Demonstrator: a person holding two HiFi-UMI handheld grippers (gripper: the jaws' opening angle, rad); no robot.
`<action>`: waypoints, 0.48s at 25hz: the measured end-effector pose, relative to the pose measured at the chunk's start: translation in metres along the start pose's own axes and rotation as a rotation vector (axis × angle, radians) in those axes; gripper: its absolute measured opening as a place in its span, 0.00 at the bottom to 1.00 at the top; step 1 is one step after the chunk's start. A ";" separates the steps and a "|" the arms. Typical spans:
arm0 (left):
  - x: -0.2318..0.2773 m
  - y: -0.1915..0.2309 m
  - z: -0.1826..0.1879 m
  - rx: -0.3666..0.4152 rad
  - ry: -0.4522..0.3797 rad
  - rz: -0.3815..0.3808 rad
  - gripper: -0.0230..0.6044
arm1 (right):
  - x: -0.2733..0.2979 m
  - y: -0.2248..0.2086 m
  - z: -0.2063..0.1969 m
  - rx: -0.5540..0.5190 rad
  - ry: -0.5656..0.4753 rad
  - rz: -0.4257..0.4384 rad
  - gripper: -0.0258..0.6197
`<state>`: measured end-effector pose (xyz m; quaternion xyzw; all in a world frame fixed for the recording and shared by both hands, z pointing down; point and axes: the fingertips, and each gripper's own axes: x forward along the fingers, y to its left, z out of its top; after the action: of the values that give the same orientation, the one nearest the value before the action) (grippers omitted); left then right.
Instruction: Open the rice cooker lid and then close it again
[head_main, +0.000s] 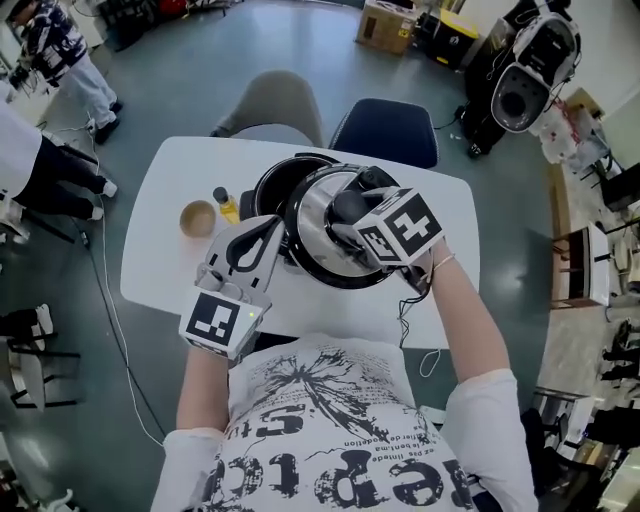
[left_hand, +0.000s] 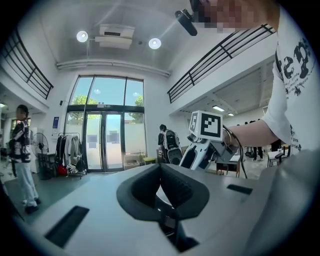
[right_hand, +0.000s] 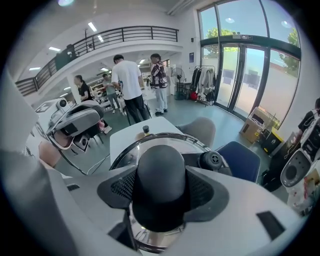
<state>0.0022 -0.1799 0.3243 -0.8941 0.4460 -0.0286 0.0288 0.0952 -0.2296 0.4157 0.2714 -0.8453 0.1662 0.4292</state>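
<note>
The black rice cooker (head_main: 272, 186) stands on the white table (head_main: 160, 255). Its silver lid (head_main: 318, 245) is off the pot, held tilted above the pot's near right side. My right gripper (head_main: 358, 212) is shut on the lid's black knob (head_main: 349, 206). In the right gripper view the knob (right_hand: 161, 167) fills the space between the pads of my right gripper (right_hand: 161, 189), with the lid's rim (right_hand: 150, 140) beyond. My left gripper (head_main: 272, 228) hovers at the cooker's near left side, shut and empty. In its own view my left gripper (left_hand: 160, 168) looks level across the room.
A small wooden bowl (head_main: 198, 217) and a little yellow bottle (head_main: 226, 205) sit left of the cooker. A grey chair (head_main: 280, 100) and a blue chair (head_main: 390, 130) stand behind the table. A cable (head_main: 413, 330) hangs off the near edge. People stand at far left (head_main: 60, 50).
</note>
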 end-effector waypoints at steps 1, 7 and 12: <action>-0.003 0.012 -0.001 -0.002 0.010 0.007 0.06 | 0.006 0.003 0.009 0.002 -0.002 0.004 0.49; -0.019 0.066 -0.016 -0.012 0.070 0.018 0.06 | 0.045 0.015 0.053 0.020 -0.007 0.007 0.49; -0.015 0.091 -0.023 -0.022 0.046 -0.002 0.06 | 0.074 0.005 0.068 0.046 0.011 -0.013 0.49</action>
<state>-0.0811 -0.2229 0.3394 -0.8938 0.4461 -0.0444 0.0087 0.0130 -0.2838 0.4371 0.2856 -0.8370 0.1845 0.4287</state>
